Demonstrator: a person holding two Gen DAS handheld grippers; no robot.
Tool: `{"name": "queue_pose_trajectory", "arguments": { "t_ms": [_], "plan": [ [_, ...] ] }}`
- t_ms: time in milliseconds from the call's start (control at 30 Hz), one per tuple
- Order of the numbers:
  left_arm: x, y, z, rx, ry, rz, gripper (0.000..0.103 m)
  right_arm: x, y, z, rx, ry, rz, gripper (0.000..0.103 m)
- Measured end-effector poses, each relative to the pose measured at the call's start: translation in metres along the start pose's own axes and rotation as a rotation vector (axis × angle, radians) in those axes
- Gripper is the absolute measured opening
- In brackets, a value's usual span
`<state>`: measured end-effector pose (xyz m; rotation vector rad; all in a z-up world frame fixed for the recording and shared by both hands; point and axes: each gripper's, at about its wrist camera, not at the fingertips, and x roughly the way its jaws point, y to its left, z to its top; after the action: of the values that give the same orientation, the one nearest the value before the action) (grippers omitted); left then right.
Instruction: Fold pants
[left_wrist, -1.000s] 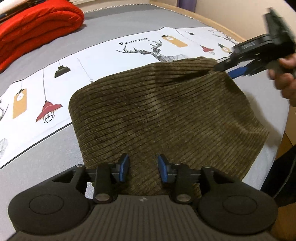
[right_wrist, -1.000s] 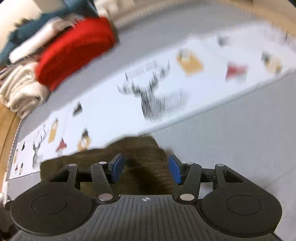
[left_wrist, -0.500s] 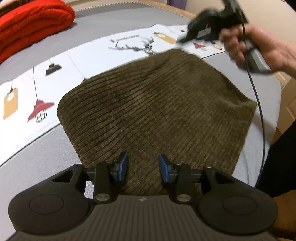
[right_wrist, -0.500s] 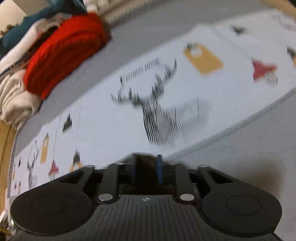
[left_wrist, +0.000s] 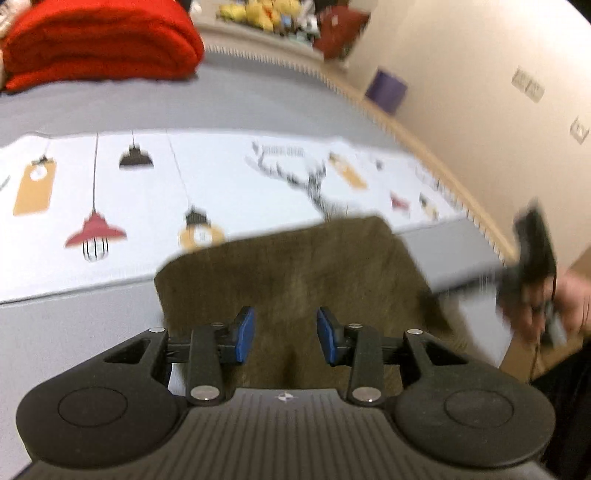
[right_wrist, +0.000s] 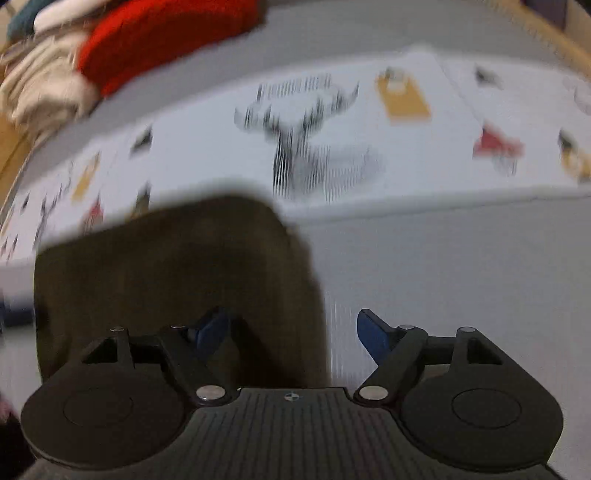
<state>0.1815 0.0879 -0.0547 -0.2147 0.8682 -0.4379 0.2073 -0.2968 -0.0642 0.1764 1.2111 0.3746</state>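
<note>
The olive-brown corduroy pants (left_wrist: 303, 273) lie folded in a compact rectangle on the grey bed, partly on the white printed cloth. My left gripper (left_wrist: 282, 334) is open and empty, its blue pads apart just above the near edge of the pants. My right gripper (right_wrist: 291, 330) is open wide and empty, over the right edge of the pants (right_wrist: 177, 266). In the left wrist view the right gripper (left_wrist: 532, 254) shows blurred at the right, held in a hand, off the pants' right side.
A white cloth with lamp and deer prints (left_wrist: 166, 192) crosses the grey bed (left_wrist: 66, 332). A folded red blanket (left_wrist: 99, 40) lies at the back left, beside cream and teal folded clothes (right_wrist: 44, 85). The bed's wooden edge (left_wrist: 424, 147) and wall run along the right.
My right gripper, shut half a second ago, has opened and drawn back to the pants' right side. My left gripper has lifted and tilted up, staying open. The pants lie flat.
</note>
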Motion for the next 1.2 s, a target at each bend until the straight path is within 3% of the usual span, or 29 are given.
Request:
{"name": "queue_pose_trajectory", "arguments": {
  "t_ms": [33, 67, 133, 167, 233, 367, 433, 500, 567, 633, 700, 833, 900, 1000, 1067, 1200],
  "plan": [
    [0.002, -0.001, -0.001, 0.003, -0.005, 0.02, 0.041, 0.005, -0.002, -0.012, 0.005, 0.045, 0.027, 0.077],
    [0.007, 0.0, -0.002, 0.013, 0.01, 0.078, 0.039, 0.01, 0.0, -0.025, -0.009, 0.097, 0.046, 0.066],
    [0.023, 0.005, -0.008, 0.021, 0.059, 0.231, 0.022, 0.01, 0.009, -0.047, -0.077, 0.115, 0.058, 0.052],
    [0.029, 0.009, -0.01, 0.016, 0.077, 0.277, 0.023, 0.006, 0.014, -0.054, -0.104, 0.111, 0.063, 0.042],
    [0.035, 0.015, -0.011, -0.029, 0.083, 0.303, 0.024, -0.002, 0.026, -0.062, -0.157, 0.134, 0.096, 0.033],
    [0.044, 0.003, -0.008, -0.001, 0.084, 0.353, 0.026, -0.012, 0.047, -0.071, -0.282, 0.178, 0.099, 0.033],
    [0.044, 0.004, -0.006, -0.031, 0.085, 0.363, 0.028, -0.022, 0.043, -0.057, -0.232, 0.138, 0.106, 0.033],
    [0.041, 0.007, -0.003, -0.057, 0.086, 0.351, 0.031, -0.033, 0.03, -0.036, -0.122, 0.038, 0.104, 0.034],
    [0.041, 0.007, -0.002, -0.049, 0.088, 0.339, 0.033, -0.041, 0.014, -0.017, 0.006, -0.07, 0.093, 0.05],
    [0.043, 0.006, -0.005, -0.031, 0.09, 0.34, 0.033, -0.041, -0.002, 0.003, 0.148, -0.145, 0.096, 0.059],
    [0.043, 0.007, -0.006, -0.026, 0.091, 0.333, 0.035, -0.031, -0.017, 0.017, 0.255, -0.155, 0.139, 0.059],
    [0.043, 0.011, -0.006, -0.028, 0.099, 0.324, 0.04, 0.01, -0.024, 0.036, 0.336, -0.064, 0.185, 0.059],
    [0.044, 0.013, -0.006, -0.027, 0.105, 0.323, 0.043, 0.019, -0.02, 0.045, 0.366, -0.071, 0.178, 0.043],
    [0.044, 0.016, -0.006, -0.032, 0.113, 0.314, 0.05, 0.017, -0.014, 0.05, 0.409, -0.12, 0.172, 0.028],
    [0.044, 0.018, -0.007, -0.042, 0.118, 0.307, 0.051, 0.006, 0.009, 0.052, 0.285, -0.213, 0.125, 0.022],
    [0.039, 0.02, -0.008, -0.038, 0.11, 0.285, 0.057, -0.019, 0.074, 0.046, -0.195, -0.425, -0.031, 0.022]
  ]
}}
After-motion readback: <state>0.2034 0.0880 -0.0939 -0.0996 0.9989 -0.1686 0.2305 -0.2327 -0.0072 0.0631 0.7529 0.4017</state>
